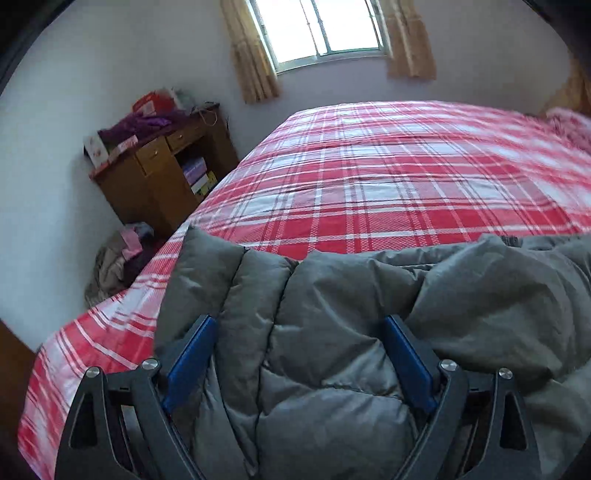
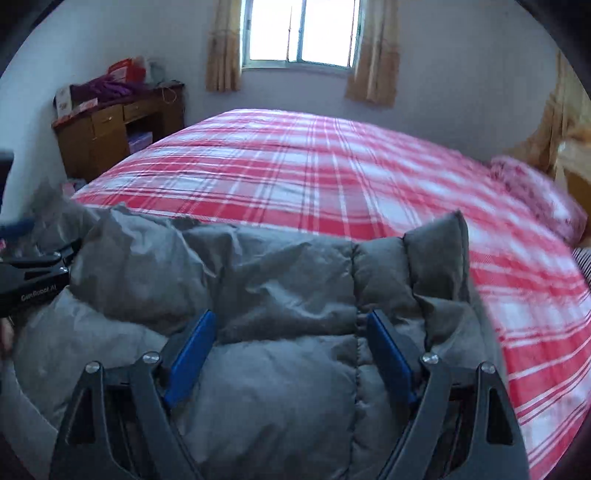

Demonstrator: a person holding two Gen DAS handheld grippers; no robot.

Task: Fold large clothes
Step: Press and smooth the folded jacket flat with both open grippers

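A grey quilted puffer coat (image 1: 332,314) lies bunched at the near edge of a bed with a red and white plaid cover (image 1: 388,177). My left gripper (image 1: 299,325) has its blue pads (image 1: 192,354) closed on a thick wad of the coat at its left end. My right gripper (image 2: 290,321) is closed the same way on the coat (image 2: 277,288) at its right end, with the bed cover (image 2: 332,177) beyond. The left gripper's black body (image 2: 33,277) shows at the left edge of the right wrist view.
A wooden desk (image 1: 159,173) piled with purple cloth and boxes stands left of the bed. A heap of clothes (image 1: 118,258) lies on the floor by it. A curtained window (image 1: 321,29) is in the far wall. A pink patterned pillow (image 2: 535,195) lies at the bed's right.
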